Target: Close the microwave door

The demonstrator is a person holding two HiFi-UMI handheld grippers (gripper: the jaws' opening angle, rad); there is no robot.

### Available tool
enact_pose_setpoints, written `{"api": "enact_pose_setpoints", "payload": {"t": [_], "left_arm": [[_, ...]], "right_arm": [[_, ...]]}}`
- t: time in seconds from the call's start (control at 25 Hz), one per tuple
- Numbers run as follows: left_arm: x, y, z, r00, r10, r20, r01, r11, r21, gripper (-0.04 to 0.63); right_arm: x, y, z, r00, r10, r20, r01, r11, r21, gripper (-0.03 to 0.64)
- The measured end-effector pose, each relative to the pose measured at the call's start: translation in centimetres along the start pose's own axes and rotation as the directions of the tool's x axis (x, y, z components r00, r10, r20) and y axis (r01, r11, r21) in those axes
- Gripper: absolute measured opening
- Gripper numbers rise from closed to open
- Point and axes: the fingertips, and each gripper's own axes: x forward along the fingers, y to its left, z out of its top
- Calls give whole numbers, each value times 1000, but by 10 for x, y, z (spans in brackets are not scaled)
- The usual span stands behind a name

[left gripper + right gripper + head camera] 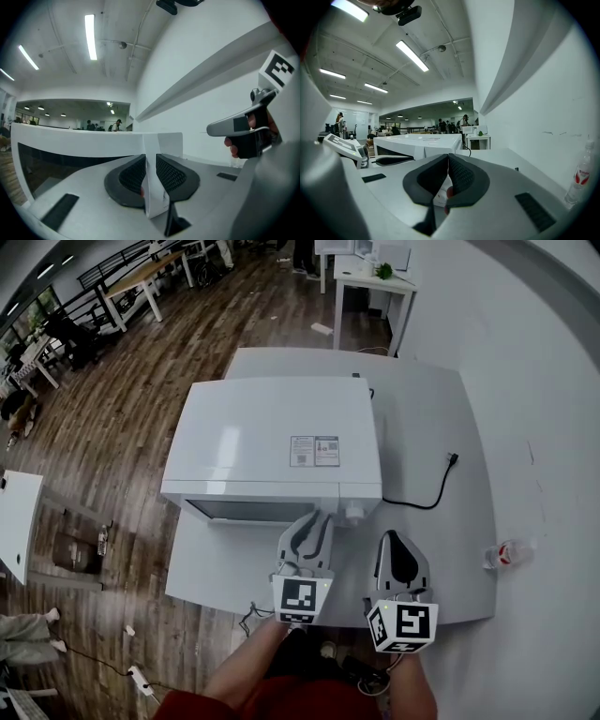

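Person's arms [251, 660]: two forearms showed at the bottom of the head view above a red sleeve [272, 704], each hand carrying a gripper topped with a marker cube [302, 598].
Left gripper [316, 520]: held level at the microwave's front, just left of a round knob [354, 514]. Its jaws were clamped on a thin white upright edge of the microwave door [75, 143], a dark pad pressing it from each side.
Right gripper [392, 538]: hung just beside the left one, short of the microwave and touching nothing. Its jaws met at the tips with nothing between them.
Microwave [262, 423]: white, with a printed label [314, 451] on top, it sat on a white table [422, 418], front toward the person.
Door position: its white frame and dark window ran off to the left of the gripped edge. From above it looked only slightly ajar.
Power cord [422, 503]: black, it curled across the table right of the microwave, its plug resting on the tabletop.
Bottle [511, 554]: clear plastic, red-labelled, it stood near the table's right edge, well apart from both grippers.
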Motion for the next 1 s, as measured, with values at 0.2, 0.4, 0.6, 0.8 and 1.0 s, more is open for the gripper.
{"api": "enact_pose_setpoints", "payload": {"t": [0.2, 0.4, 0.6, 0.8, 1.0], "left_arm": [[-21, 4, 11, 999, 28, 16, -28, 1000, -6, 77], [-55, 18, 29, 996, 87, 35, -87, 996, 0, 55], [-96, 45, 43, 983, 184, 25, -184, 983, -7, 38], [-137, 65, 66, 967, 249, 45, -248, 969, -18, 27], [-168, 70, 99, 955, 286, 83, -286, 958, -6, 26]], "right_arm": [[-8, 9, 8, 1000, 22, 20, -21, 1000, -6, 28], [-17, 27, 23, 997, 66, 50, -65, 998, -21, 28], [-27, 51, 36, 990, 118, 79, -115, 993, -37, 28], [-38, 76, 52, 978, 174, 116, -168, 984, -61, 28], [-51, 93, 71, 967, 206, 149, -196, 977, -82, 28]]}}
